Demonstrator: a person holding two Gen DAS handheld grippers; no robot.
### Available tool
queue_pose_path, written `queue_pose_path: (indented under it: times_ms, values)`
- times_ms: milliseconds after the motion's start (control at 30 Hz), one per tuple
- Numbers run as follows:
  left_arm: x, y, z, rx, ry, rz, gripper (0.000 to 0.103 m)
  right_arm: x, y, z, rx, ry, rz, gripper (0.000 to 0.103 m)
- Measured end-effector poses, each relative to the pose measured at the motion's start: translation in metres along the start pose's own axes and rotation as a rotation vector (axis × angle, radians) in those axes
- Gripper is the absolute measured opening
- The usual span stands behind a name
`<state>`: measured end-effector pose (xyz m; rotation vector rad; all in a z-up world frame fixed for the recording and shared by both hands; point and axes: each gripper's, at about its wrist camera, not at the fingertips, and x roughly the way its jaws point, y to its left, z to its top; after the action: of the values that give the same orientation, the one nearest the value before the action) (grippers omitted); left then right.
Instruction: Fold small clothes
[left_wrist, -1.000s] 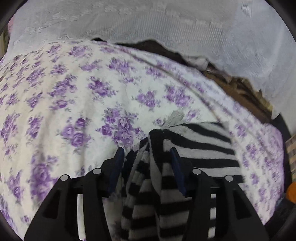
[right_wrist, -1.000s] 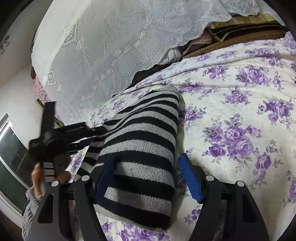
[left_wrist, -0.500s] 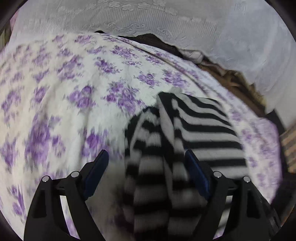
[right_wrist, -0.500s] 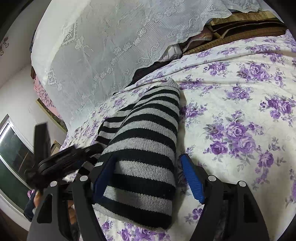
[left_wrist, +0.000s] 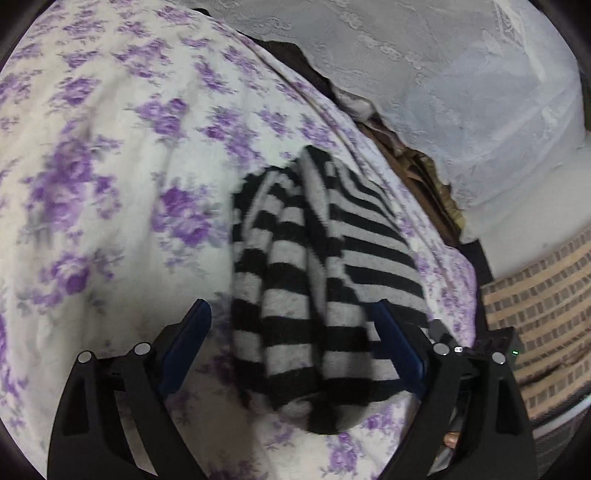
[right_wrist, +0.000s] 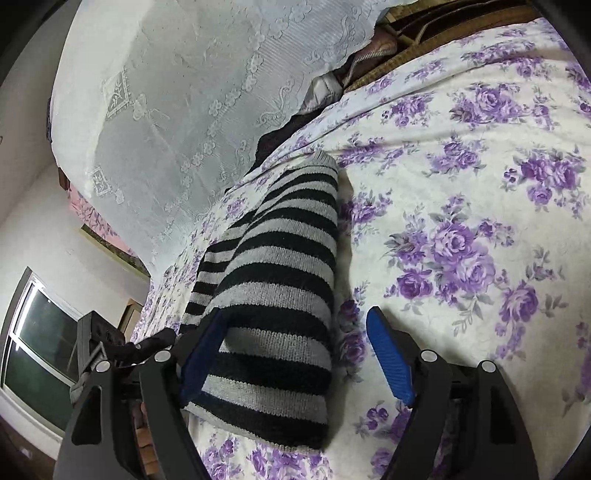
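Purple-flowered bedspread (left_wrist: 110, 184) fills the left view; the striped sock (left_wrist: 314, 277) lies folded between the left gripper (left_wrist: 295, 343), whose fingers are spread apart, holding nothing. Right view: the right gripper (right_wrist: 299, 350) is likewise spread around the sock. Lift both away straight, without snagging the knit. No writing is readable.

Left gripper (left_wrist: 291, 339) released the striped garment (left_wrist: 317, 280) — jaws went from clamped to wide apart; garment dropped onto the floral sheet (left_wrist: 110, 184).

Left gripper (left_wrist: 291, 332) jaws spread wide, straddling folded black-and-grey striped knit garment (left_wrist: 314, 280) lying on purple floral bedsheet (left_wrist: 110, 166)
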<state>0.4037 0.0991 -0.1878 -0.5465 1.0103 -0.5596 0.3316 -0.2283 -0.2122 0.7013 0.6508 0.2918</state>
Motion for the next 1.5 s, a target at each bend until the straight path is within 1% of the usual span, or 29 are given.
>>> queue_pose_path:
  times_ms: [67, 233, 333, 433, 533, 667, 800, 900, 967, 1033, 1200, 1300, 1333, 1367, 1433, 1500]
  values:
    - [0.005, -0.002, 0.003, 0.003, 0.010, -0.017, 0.088, 0.001, 0.001, 0.000, -0.006, 0.008, 0.001, 0.081]
    - [0.024, -0.003, 0.011, 0.014, 0.042, 0.019, 0.092, 0.003, 0.000, 0.001, 0.002, 0.022, 0.014, 0.081]
    - [0.031, -0.010, 0.015, 0.043, 0.049, 0.028, 0.094, 0.005, -0.003, 0.005, 0.021, 0.035, 0.032, 0.081]
    - [0.036, -0.012, 0.018, 0.054, 0.055, 0.036, 0.094, 0.009, -0.009, 0.011, 0.053, 0.057, 0.056, 0.081]
    - [0.040, -0.012, 0.023, 0.051, 0.063, 0.028, 0.095, 0.016, -0.014, 0.020, 0.083, 0.088, 0.085, 0.081]
    - [0.045, -0.009, 0.026, 0.053, 0.078, 0.028, 0.096, 0.032, -0.018, 0.033, 0.110, 0.139, 0.129, 0.081]
    - [0.048, -0.013, 0.023, 0.084, 0.081, 0.049, 0.098, 0.053, -0.012, 0.045, 0.076, 0.177, 0.132, 0.083]
    - [0.052, -0.014, 0.025, 0.097, 0.078, 0.060, 0.098, 0.071, 0.000, 0.052, 0.015, 0.202, 0.119, 0.089]
    - [0.054, -0.013, 0.028, 0.096, 0.079, 0.051, 0.098, 0.083, 0.009, 0.055, -0.034, 0.221, 0.103, 0.093]
    - [0.056, -0.013, 0.031, 0.096, 0.080, 0.039, 0.099, 0.090, 0.014, 0.057, -0.059, 0.234, 0.099, 0.093]
    - [0.054, -0.014, 0.030, 0.107, 0.088, 0.022, 0.098, 0.088, 0.010, 0.058, -0.059, 0.236, 0.140, 0.093]
    - [0.045, -0.011, 0.030, 0.067, 0.058, -0.023, 0.098, 0.086, 0.009, 0.057, -0.060, 0.243, 0.149, 0.092]
    - [0.042, -0.009, 0.029, 0.050, 0.054, -0.049, 0.098, 0.084, 0.008, 0.057, -0.059, 0.245, 0.154, 0.092]
    - [0.041, -0.007, 0.029, 0.045, 0.055, -0.055, 0.098, 0.084, 0.007, 0.057, -0.056, 0.247, 0.161, 0.092]
    - [0.044, -0.008, 0.028, 0.058, 0.069, -0.036, 0.097, 0.083, 0.007, 0.057, -0.057, 0.246, 0.167, 0.092]
    - [0.051, -0.015, 0.024, 0.114, 0.086, 0.027, 0.097, 0.084, 0.008, 0.056, -0.067, 0.246, 0.164, 0.092]
